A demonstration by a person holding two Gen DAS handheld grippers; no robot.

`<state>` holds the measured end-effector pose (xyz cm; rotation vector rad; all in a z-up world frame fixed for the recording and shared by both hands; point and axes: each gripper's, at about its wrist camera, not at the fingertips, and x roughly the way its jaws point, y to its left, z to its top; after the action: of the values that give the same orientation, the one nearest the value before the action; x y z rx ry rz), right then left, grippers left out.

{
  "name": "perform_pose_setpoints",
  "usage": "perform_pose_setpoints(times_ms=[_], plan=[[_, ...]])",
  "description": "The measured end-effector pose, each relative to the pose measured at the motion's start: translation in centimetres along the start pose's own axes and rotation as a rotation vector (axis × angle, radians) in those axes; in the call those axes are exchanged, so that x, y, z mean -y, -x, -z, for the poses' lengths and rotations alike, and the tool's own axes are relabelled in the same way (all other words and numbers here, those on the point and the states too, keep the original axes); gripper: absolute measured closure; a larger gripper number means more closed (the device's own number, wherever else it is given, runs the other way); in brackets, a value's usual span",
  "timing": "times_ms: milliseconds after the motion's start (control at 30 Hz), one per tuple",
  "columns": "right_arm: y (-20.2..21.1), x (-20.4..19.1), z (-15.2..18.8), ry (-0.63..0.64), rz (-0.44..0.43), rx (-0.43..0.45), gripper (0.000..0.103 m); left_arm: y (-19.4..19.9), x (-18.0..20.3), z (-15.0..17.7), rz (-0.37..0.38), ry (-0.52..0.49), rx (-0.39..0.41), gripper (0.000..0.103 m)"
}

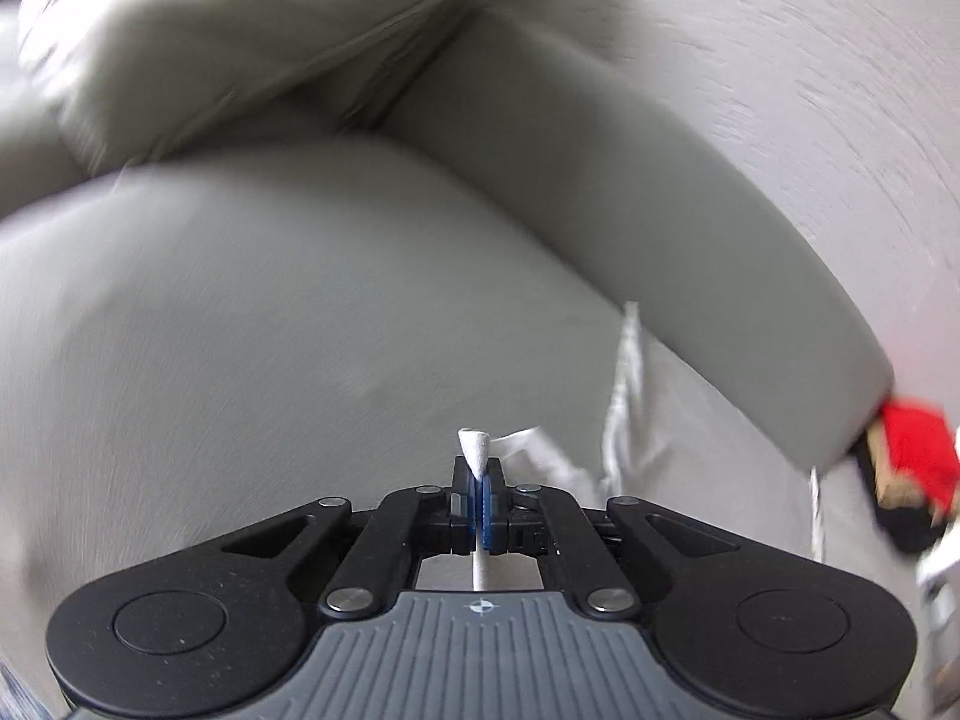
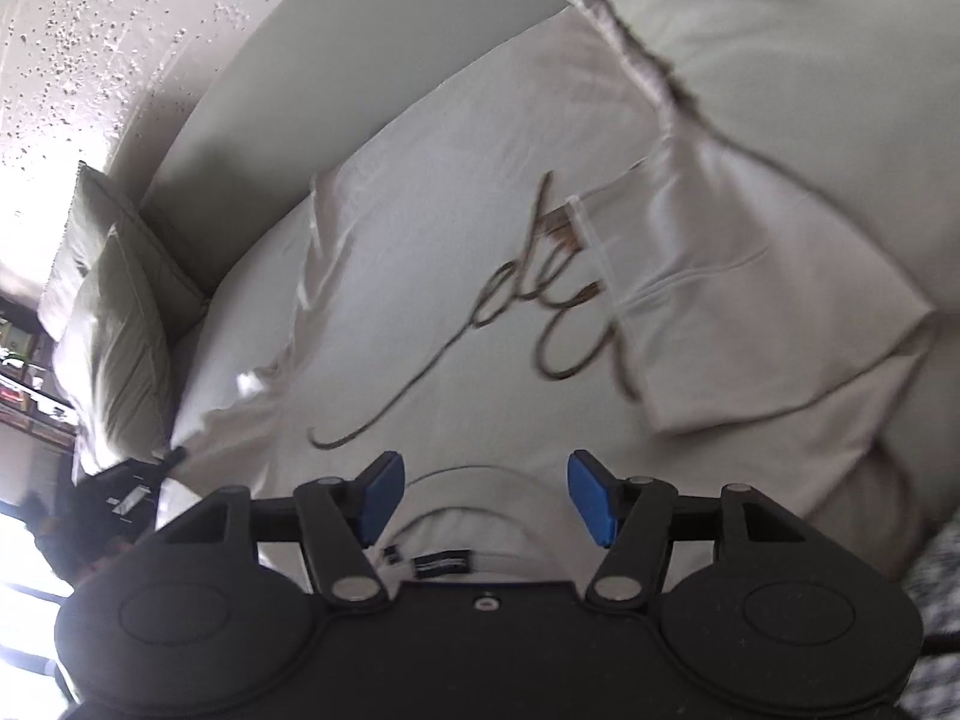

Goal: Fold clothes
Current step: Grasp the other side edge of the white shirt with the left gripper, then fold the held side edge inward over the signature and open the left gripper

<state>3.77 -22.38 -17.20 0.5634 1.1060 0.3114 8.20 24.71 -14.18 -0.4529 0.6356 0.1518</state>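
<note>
White T-shirt spread on a pale grey sofa, one gripper clamped on its fabric, the other spread wide.

The white cotton T-shirt with brown cursive lettering (image 2: 480, 276) lies flat on the pale grey sofa seat cushion (image 2: 252, 252), its collar and label nearest the right gripper (image 2: 483, 495), its long axis running from there toward the sofa's back cushion (image 2: 780, 48); the sleeve on the right of the view is folded inward over the lettering. The right gripper hovers with blue pads (image 2: 591, 495) spread apart, nothing between them. The left gripper (image 1: 480, 504) is clenched on a pinch of white fabric (image 1: 474, 450), above the blurred sofa seat.
</note>
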Motion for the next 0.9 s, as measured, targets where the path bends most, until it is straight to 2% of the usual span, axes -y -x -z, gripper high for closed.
perform_pose_setpoints(times_ms=[100,233,333,400,433,467,500,567,667,733,800,900], plan=[[0.1,1.6,0.0,-0.038,0.017,-0.005,0.043,1.5,4.5,0.1,-0.014,-0.203,0.045,0.103],[0.1,2.8,0.1,-0.062,-0.018,-0.004,0.043,3.0,11.8,3.4,0.005,-0.52,0.056,0.103],[0.1,3.0,-0.1,-0.061,-0.034,-0.009,0.041,2.8,16.1,7.5,0.035,-0.733,-0.035,0.102],[0.0,3.1,-0.1,-0.064,-0.046,-0.011,0.04,2.4,17.4,9.9,0.055,-0.82,-0.113,0.1],[-0.1,3.2,-0.2,-0.066,-0.051,-0.013,0.04,2.0,17.7,10.9,0.054,-0.85,-0.152,0.097],[-0.1,3.3,-0.2,-0.066,-0.056,-0.014,0.039,1.6,18.0,11.9,0.053,-0.879,-0.191,0.087],[-0.1,3.4,-0.3,-0.065,-0.061,-0.017,0.039,1.6,18.0,12.5,0.05,-0.888,-0.217,0.084],[-0.1,3.5,-0.4,-0.063,-0.069,-0.02,0.038,1.9,17.6,12.9,0.049,-0.864,-0.252,0.082],[0.2,3.7,-0.4,-0.063,-0.075,-0.019,0.037,3.1,15.6,11.0,0.078,-0.715,-0.252,0.065],[0.6,3.8,-0.4,-0.061,-0.078,-0.014,0.037,4.3,13.5,9.3,0.092,-0.56,-0.223,0.059],[1.0,4.0,-0.3,-0.057,-0.083,-0.009,0.036,4.8,10.3,7.3,0.056,-0.392,-0.189,0.052],[1.4,4.2,-0.1,-0.052,-0.081,0.0,0.036,3.9,4.6,5.1,0.033,-0.071,-0.215,0.052]])
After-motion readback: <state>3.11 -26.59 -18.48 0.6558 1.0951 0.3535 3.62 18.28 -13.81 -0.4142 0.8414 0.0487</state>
